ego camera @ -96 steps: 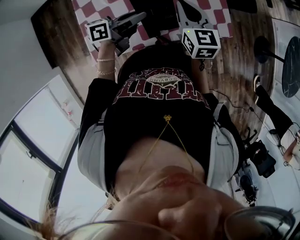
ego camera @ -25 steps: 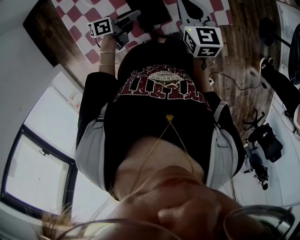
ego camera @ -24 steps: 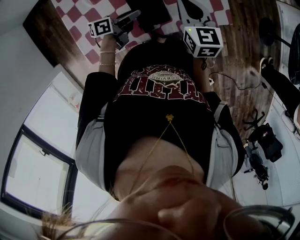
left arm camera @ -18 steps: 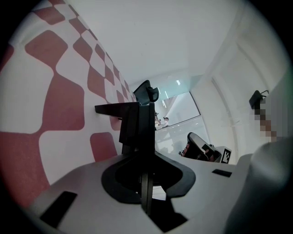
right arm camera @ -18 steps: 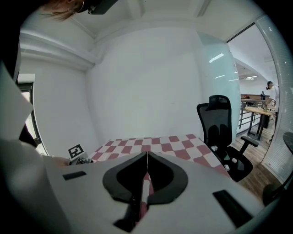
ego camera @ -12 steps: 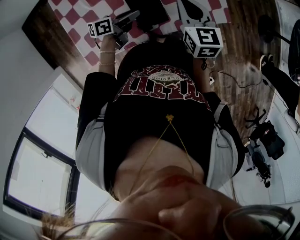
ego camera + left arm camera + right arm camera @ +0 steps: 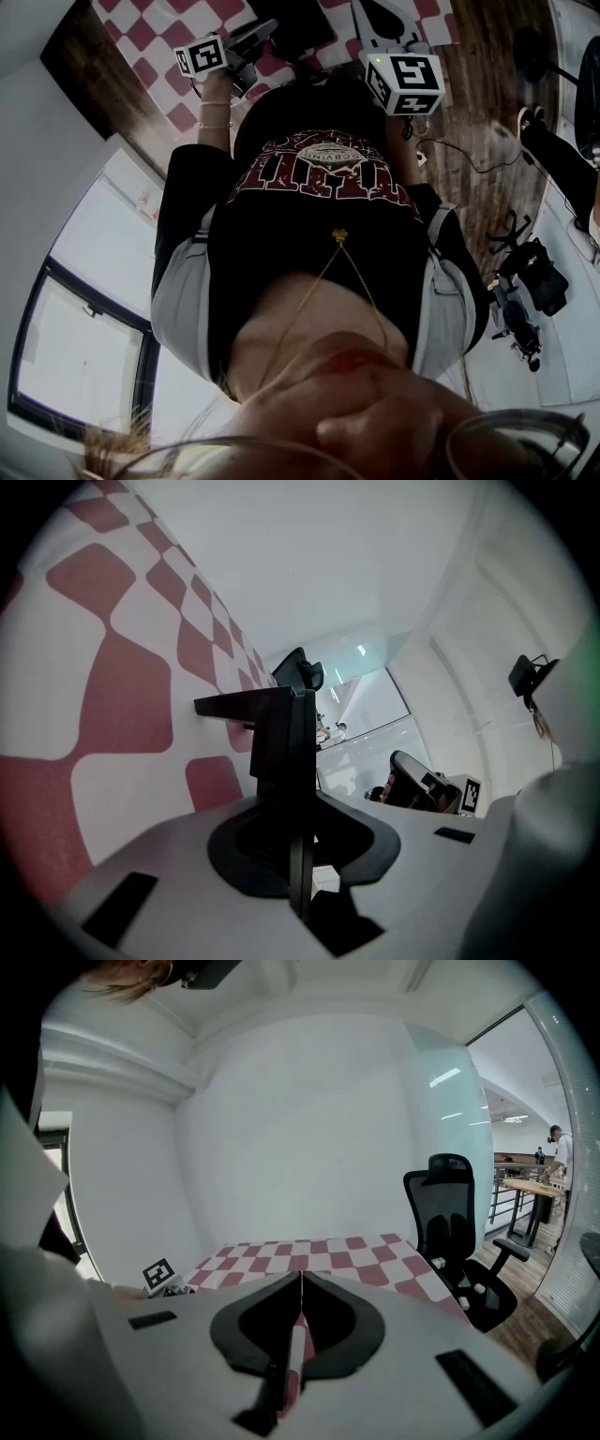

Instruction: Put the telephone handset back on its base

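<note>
No telephone handset or base can be made out with certainty in any view. In the head view a dark object (image 7: pixel 298 17) lies on the red-and-white checkered cloth (image 7: pixel 159 75) at the top edge; I cannot tell what it is. My left gripper (image 7: pixel 265 33) hovers over the cloth beside it, and in the left gripper view its black jaws (image 7: pixel 292 714) stand together with nothing between them. My right gripper (image 7: pixel 382 17) is held beside it, above the person's dark shirt. In its own view the right gripper (image 7: pixel 300 1281) is shut and empty.
A black office chair (image 7: pixel 459 1232) stands at the checkered table's (image 7: pixel 356 1258) right side on wooden floor (image 7: pixel 487 103). Cables and dark equipment (image 7: pixel 525 281) lie on the floor at the right. White walls and a window (image 7: pixel 75 337) are to the left.
Almost nothing has changed. The head view has drifted slightly, and both grippers keep their places with their jaws together.
</note>
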Demonstrator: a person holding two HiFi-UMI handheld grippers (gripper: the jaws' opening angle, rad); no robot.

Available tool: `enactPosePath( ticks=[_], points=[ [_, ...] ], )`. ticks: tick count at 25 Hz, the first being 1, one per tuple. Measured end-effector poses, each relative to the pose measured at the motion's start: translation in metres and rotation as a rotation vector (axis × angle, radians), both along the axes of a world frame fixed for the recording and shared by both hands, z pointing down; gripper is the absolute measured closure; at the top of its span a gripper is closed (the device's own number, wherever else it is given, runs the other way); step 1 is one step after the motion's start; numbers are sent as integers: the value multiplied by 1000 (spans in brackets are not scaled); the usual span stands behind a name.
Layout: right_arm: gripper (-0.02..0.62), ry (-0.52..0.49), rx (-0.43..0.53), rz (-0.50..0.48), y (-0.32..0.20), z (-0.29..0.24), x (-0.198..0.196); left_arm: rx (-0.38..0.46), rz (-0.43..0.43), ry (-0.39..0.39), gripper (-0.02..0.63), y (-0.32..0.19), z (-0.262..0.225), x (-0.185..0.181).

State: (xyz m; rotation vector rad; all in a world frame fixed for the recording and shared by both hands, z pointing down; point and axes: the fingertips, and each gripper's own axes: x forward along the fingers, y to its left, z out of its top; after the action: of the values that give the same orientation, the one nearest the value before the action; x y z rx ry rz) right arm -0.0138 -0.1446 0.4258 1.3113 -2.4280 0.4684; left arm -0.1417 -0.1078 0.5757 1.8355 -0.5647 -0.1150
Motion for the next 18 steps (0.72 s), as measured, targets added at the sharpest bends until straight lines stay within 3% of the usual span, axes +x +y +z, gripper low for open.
enactPosePath(
  ticks=[11, 18],
  points=[
    [575, 2, -6, -8, 2, 0, 4, 46, -10, 42, 525, 2, 0, 1],
    [575, -7, -4, -32, -1, -2, -1, 41, -80, -27, 525, -1, -2, 4]
  ],
)
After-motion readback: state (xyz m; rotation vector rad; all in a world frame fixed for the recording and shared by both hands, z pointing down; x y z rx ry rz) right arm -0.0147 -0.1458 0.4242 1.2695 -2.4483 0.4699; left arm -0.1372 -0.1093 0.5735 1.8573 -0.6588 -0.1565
